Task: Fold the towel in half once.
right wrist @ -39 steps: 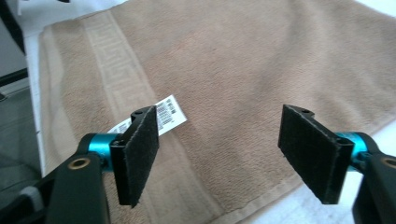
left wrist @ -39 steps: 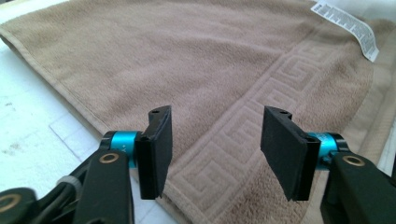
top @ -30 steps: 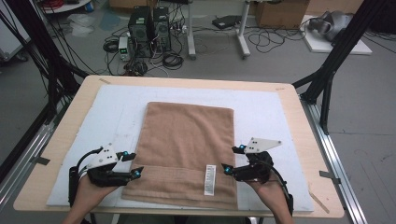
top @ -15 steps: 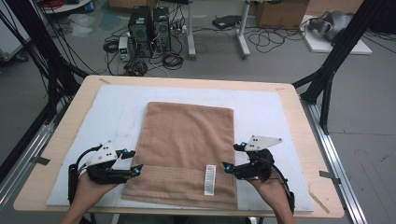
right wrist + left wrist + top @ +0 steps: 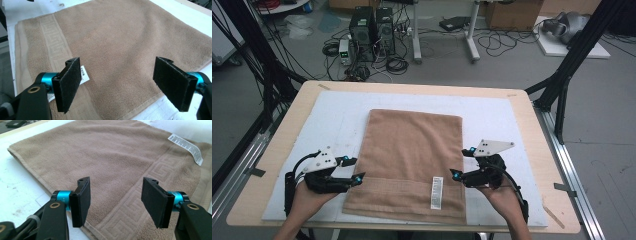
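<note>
Presently, a brown towel lies flat on the white pad that covers the table, its long sides running away from the person and its patterned border at the near end. A white label sits on that border, right of centre.

Left gripper: held at the towel's left edge, near the near corner. Jaws stand apart with nothing between the pads; in the left gripper view they frame the border pattern, and the pads press on no cloth.

Right gripper: held at the towel's right edge, opposite the left one. Jaws stand wide apart and hold nothing; in the right gripper view the towel's hem runs below and between them, with the label just beside the left pad.

Whether either gripper's lower jaw touches the towel cannot be told from the views.
</note>
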Motion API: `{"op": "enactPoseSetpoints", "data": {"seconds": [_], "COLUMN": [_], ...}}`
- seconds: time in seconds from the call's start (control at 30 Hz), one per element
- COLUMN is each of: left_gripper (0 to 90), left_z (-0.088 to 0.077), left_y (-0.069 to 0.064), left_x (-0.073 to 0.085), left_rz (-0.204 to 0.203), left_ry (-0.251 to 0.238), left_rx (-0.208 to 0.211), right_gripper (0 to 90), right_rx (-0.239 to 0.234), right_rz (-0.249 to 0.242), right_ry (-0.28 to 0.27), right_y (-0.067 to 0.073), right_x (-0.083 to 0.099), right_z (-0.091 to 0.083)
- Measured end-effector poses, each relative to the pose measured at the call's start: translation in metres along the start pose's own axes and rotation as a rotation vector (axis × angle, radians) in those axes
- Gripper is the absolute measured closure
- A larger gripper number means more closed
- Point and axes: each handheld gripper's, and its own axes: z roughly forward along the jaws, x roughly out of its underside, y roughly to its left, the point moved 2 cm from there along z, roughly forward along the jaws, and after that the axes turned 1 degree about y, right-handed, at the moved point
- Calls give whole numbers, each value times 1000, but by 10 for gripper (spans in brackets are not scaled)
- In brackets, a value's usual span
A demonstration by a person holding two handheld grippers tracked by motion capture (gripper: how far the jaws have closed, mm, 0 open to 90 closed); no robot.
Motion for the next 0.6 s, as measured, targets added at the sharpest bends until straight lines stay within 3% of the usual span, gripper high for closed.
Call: {"op": "enactPoseSetpoints", "data": {"seconds": [0.6], "left_gripper": [395], "left_z": [0], "left_y": [13], "left_x": [-14], "left_rz": [-19], "left_ry": [-27], "left_rx": [-4], "right_gripper": [219], "right_rx": [-20], "right_rz": [-15], "right_ry": [-2], "right_y": [-5], "right_x": [-13], "right_z": [7]}}
